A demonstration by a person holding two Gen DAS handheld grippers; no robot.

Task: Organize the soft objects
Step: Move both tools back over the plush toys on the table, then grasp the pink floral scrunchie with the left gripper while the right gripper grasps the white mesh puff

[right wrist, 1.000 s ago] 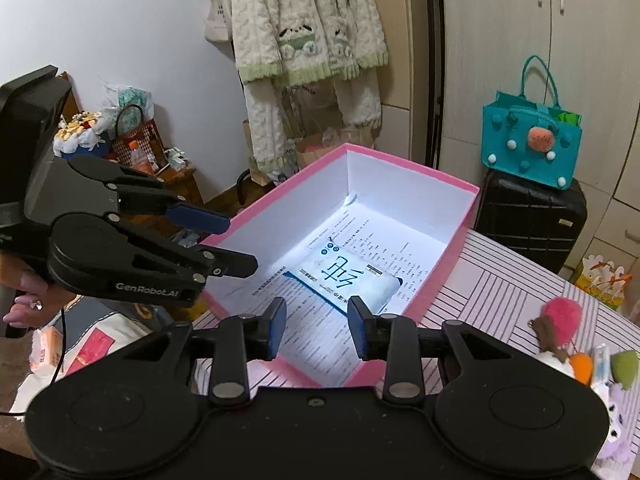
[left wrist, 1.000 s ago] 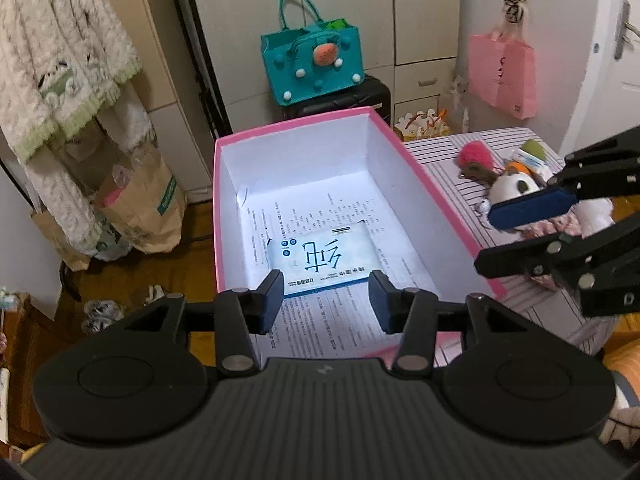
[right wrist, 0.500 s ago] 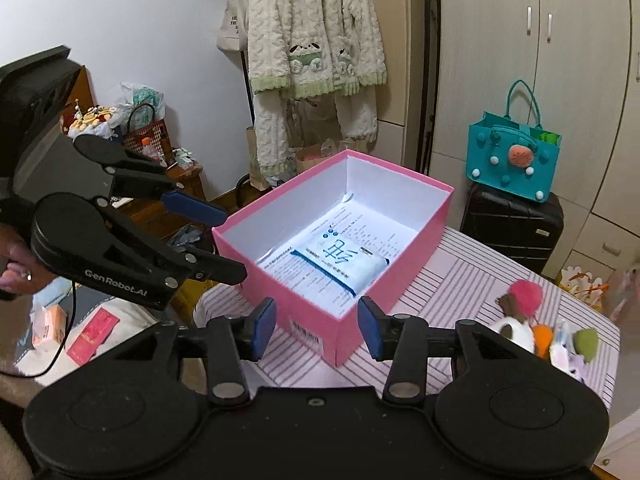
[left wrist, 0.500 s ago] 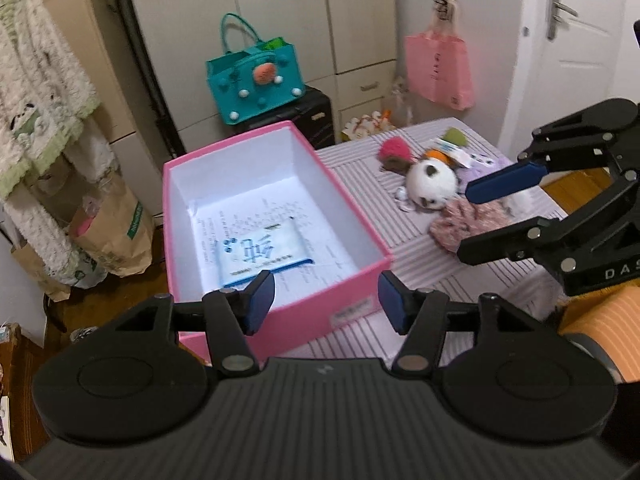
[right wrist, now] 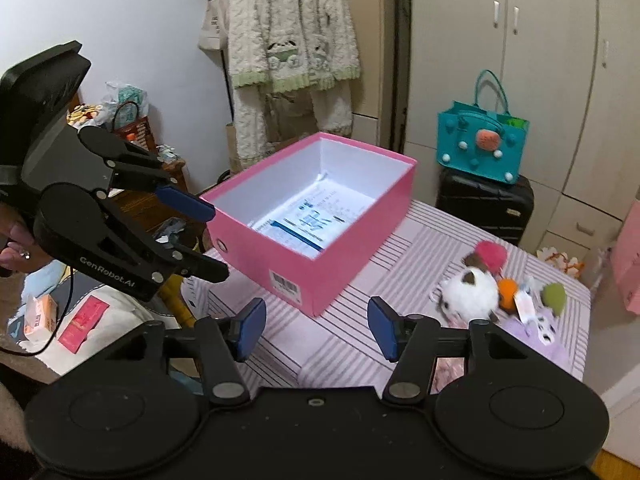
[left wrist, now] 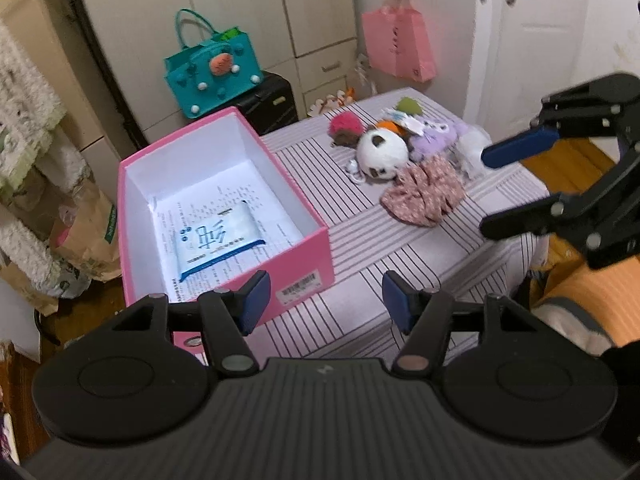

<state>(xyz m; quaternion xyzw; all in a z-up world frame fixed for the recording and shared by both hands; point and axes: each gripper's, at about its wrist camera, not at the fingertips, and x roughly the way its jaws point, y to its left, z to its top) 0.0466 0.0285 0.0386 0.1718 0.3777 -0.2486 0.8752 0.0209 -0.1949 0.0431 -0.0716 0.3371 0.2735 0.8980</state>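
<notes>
1. We see the tabletop (left wrist: pixel 360 248) under a cloth of thin lilac and white stripes; the left wrist view shows its far right edge and a white door beyond, which the right wrist view lacks; the right wrist view alone shows a fluffy cream knitted garment (right wrist: pixel 292 44) hanging on the wall.
2. The pink box (left wrist: pixel 308 256) is a rectangular cardboard carton with white inner walls and a printed paper sheet on its floor; it stands on the tabletop's left part; only the left wrist view looks down enough to show the whole soft white packet (left wrist: pixel 216 238) with blue print lying flat inside.
3. Our left claw (left wrist: pixel 324 306) hangs over the striped cloth just beside the box's near corner; its jaws have just been opening, stand about halfway apart, and nothing is between them.
4. Our right claw (right wrist: pixel 316 326) hovers over the cloth between box and toys; its jaws have just been opening too, and are likewise empty.
5. The soft toys lie clustered on the tabletop, well apart from the box: a round white plush (left wrist: pixel 382 152) with dark patches, a crumpled floral fabric piece (left wrist: pixel 424 196), a purple plush (left wrist: pixel 434 140), and a pink pompom (left wrist: pixel 346 126); the floral piece is mostly hidden behind the claw in the right wrist view.
</notes>
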